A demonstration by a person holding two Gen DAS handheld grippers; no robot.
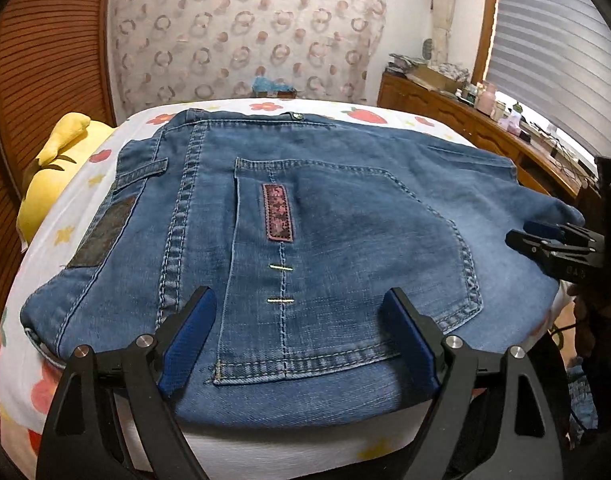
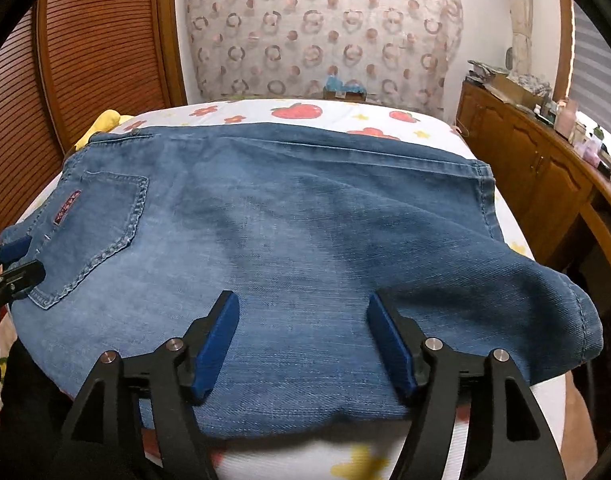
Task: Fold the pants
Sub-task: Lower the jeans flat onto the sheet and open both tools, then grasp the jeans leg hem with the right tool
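Two grippers hovered over the near edge of the folded jeans (image 1: 305,208), both with jaws spread wide and nothing between the blue pads.

Left gripper (image 1: 299,334): tips sat over the back pocket (image 1: 345,264), denim lying directly under and beyond them toward 12 o'clock. Right gripper (image 2: 303,338): tips over plain faded denim, the pocket off at 10 o'clock. In the left view, the right gripper showed at 3 o'clock, at the jeans' edge; small raised letters on its body could not be read.

Jeans lay flat, folded into a wide block, on a bed sheet (image 2: 357,114) printed with strawberries, flowers and stars; waistband button toward 12 o'clock.

Labels: a narrow maroon patterned tab (image 1: 277,212) on the pocket, no legible writing; a dark patch (image 1: 105,232) at the waistband, 9 o'clock, unreadable.

Yellow plush toy (image 1: 53,172) at 9 o'clock, beside the bed. Wooden cabinet (image 2: 525,160) with clutter at 2 o'clock.
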